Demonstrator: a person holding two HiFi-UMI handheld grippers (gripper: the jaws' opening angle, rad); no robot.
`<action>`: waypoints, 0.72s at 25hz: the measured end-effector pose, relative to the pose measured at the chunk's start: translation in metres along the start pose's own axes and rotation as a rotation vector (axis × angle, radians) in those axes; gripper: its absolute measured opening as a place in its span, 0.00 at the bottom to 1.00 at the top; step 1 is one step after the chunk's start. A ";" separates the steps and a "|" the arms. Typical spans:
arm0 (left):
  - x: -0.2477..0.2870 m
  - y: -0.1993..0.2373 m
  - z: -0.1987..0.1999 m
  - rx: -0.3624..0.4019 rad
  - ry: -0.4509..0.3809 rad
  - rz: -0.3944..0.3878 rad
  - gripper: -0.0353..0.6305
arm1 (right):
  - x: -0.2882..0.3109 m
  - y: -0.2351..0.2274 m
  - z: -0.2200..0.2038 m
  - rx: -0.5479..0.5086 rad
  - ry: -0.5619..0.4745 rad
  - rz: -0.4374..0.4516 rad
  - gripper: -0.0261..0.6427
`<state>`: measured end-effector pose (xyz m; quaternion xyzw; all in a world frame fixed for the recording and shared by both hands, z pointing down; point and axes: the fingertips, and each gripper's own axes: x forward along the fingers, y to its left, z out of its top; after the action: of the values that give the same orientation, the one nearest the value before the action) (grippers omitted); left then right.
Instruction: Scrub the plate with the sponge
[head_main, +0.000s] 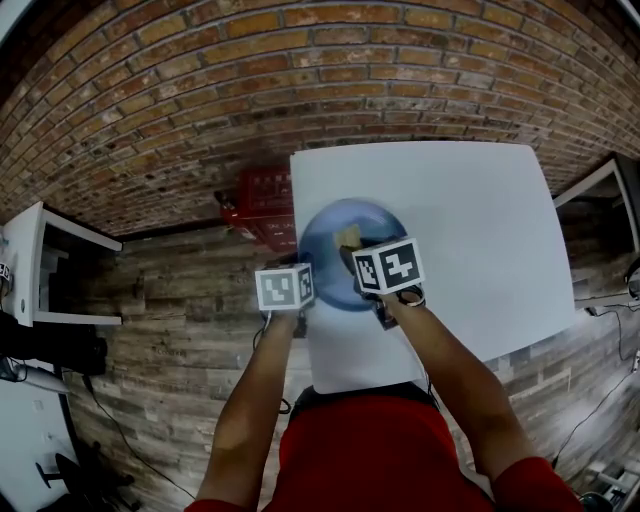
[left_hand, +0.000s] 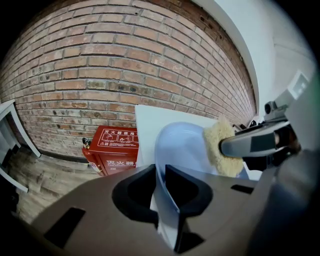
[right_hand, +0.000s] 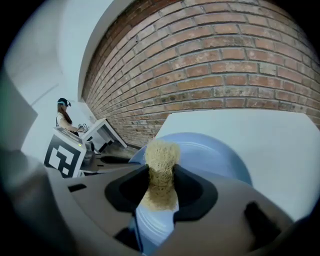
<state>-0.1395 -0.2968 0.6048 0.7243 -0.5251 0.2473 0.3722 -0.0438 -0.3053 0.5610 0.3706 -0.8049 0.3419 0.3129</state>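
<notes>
Rim-held plate (left_hand: 181, 146), sponge (right_hand: 161, 167) at its face

The left gripper (left_hand: 159, 192) has its jaws pinching only the plate's thin near rim. The right gripper (right_hand: 161, 189) has its jaws clamped on the sponge, which is over the dish. The plate sits by the left edge of the bench (head_main: 470, 230). A hard scrubbing push could lever the rim out of that small pinch and send the plate off the edge. Friction could also drag the sponge out of its jaws.

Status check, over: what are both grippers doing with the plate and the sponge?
Left gripper clamped on plate rim. Right gripper clamped on sponge, sponge against plate face. Red box on floor beside table, not in the way.
</notes>
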 end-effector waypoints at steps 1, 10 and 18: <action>0.000 0.000 0.000 -0.001 -0.001 0.000 0.15 | 0.005 0.012 -0.001 -0.007 0.006 0.018 0.27; 0.000 -0.001 0.000 -0.001 -0.003 0.000 0.15 | 0.030 0.043 -0.018 -0.042 0.055 0.042 0.27; 0.000 0.002 -0.001 0.012 0.001 -0.002 0.15 | 0.006 -0.008 -0.024 -0.015 0.056 -0.049 0.27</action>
<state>-0.1409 -0.2965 0.6057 0.7270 -0.5225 0.2505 0.3685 -0.0345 -0.2926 0.5821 0.3781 -0.7890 0.3385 0.3463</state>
